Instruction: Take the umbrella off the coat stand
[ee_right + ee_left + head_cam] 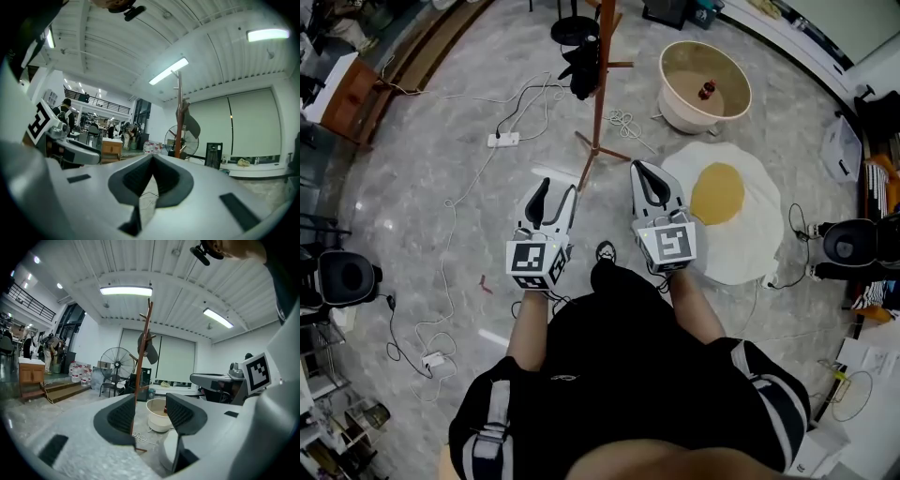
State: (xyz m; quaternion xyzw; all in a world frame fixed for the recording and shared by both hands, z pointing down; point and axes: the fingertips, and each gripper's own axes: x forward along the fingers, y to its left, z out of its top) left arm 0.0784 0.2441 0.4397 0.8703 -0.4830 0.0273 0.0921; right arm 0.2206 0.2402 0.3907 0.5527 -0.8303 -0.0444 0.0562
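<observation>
The approach is judged to be in hand: the black umbrella (584,67) is hung on the coat stand (598,122), well ahead on the floor. The left hand-held gripper (558,192) is held spread and empty, the right hand-held gripper (649,178) pressed together on nothing; next, the stand must be reached and the umbrella pinched and lifted off its peg

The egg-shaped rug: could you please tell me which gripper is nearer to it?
Right. The right gripper is beside the left edge of the rug; the left gripper is farther left, past the coat stand.

Head cam looks steeply down from above; both gripper cams sit low, facing level fwd; all share coat stand (599,112).
</observation>
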